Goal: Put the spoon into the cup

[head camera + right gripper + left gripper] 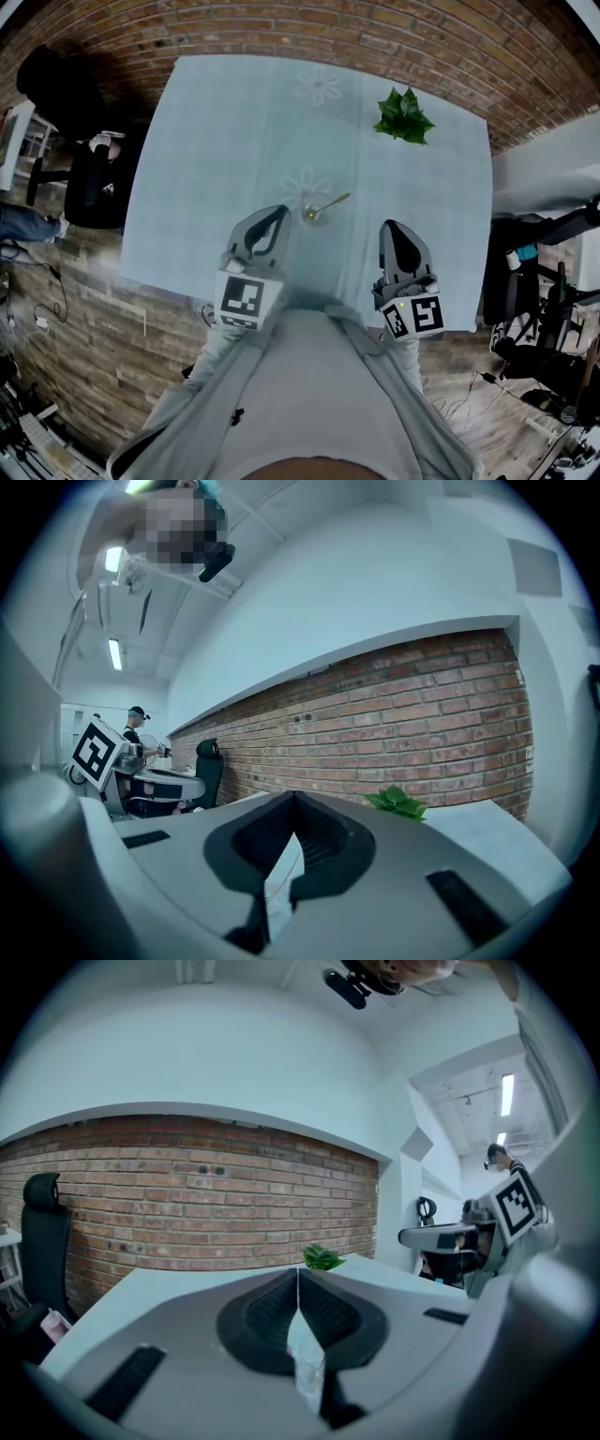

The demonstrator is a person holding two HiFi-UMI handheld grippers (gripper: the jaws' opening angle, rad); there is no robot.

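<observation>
Left gripper [277, 216] and right gripper [393, 228] both pressed together, empty, short of the glass cup [314, 216]. Spoon [333, 202] leaning in cup already. Judged light, stiff, slick; best pinched mid-handle.

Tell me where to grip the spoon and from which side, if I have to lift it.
Grip the spoon by the free end of its handle, which slants out of the cup toward the far right. Come from the right with the right gripper, now shut, so open it first, jaws across the thin handle. The bowl end seems to sit inside the cup.
</observation>
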